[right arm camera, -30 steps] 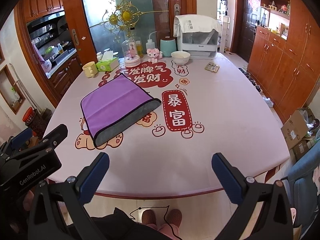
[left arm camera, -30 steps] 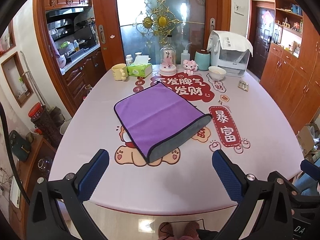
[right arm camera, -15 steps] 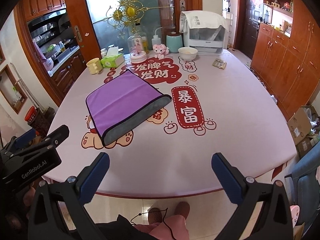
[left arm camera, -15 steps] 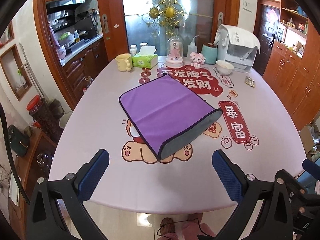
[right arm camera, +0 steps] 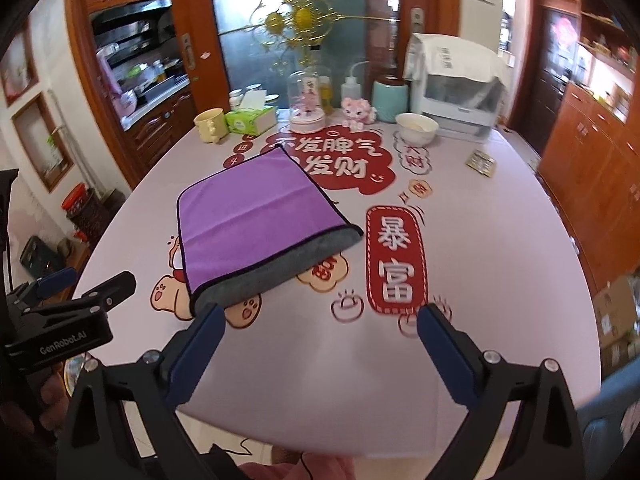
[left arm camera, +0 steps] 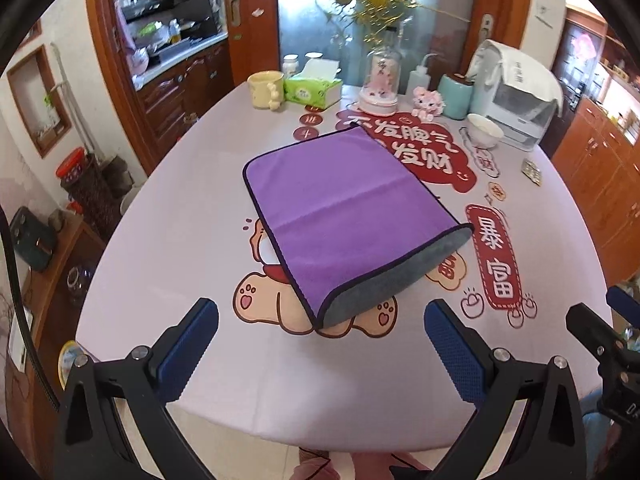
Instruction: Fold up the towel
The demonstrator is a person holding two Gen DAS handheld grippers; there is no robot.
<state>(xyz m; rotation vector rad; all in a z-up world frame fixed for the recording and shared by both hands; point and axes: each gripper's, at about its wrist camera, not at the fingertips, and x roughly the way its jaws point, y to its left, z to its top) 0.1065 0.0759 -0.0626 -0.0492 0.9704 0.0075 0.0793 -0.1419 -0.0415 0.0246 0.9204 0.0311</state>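
- Left wrist view first: left gripper (left arm camera: 321, 322) held over the near table (left arm camera: 168, 216) edge, fingers spread wide, nothing between them.
- Towel (left arm camera: 344, 208) lies flat mid-table, purple side up, folded over with grey underside showing along its near right edge; sits on the cartoon print, apart from both blue pads (left arm camera: 188, 344).
- Far end of table: mug (left arm camera: 265, 88), tissue box (left arm camera: 312, 89), glass dome (left arm camera: 380, 80), bowl (left arm camera: 485, 130), white appliance (left arm camera: 520, 100).
- Right gripper (left arm camera: 616, 344) partly visible at the right edge of this view.
- Right wrist view next: right gripper (right arm camera: 319, 324) also released, fingers wide apart, empty.
- Its left pad (right arm camera: 198, 354) overlaps the towel (right arm camera: 256, 220) near corner in the picture; cannot tell if touching.
- Left gripper (right arm camera: 60, 320) shows at left edge, beside the table (right arm camera: 500, 240).
- Bowl (right arm camera: 416, 128) and mug (right arm camera: 210, 123) at the far end, well apart from the towel.
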